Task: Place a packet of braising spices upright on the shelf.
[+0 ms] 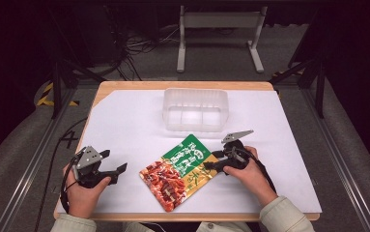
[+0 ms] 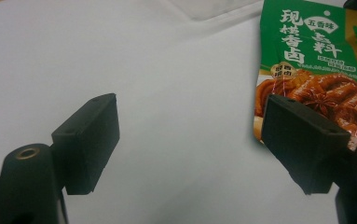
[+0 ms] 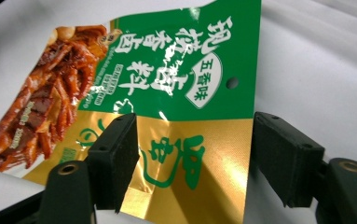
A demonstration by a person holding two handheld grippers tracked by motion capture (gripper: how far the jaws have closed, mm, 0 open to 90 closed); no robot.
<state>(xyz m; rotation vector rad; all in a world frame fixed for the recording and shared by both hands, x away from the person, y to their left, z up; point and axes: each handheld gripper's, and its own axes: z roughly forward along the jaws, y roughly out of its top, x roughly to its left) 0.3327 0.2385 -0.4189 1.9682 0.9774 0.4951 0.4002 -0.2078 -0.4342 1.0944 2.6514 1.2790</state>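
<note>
A flat snack pouch, green and gold with a picture of braised meat, lies on the white table cover near the front middle. My right gripper is at the pouch's right side and stands open. In the right gripper view the pouch's gold edge lies between the two jaws, which do not press on it. My left gripper rests open to the left of the pouch, a short gap away. In the left gripper view the pouch shows behind the right jaw, with bare cover between the jaws.
A clear plastic tub stands behind the pouch at the table's middle back. The wooden table edge runs along the far side. Beyond it are a white metal stand and cables on the floor.
</note>
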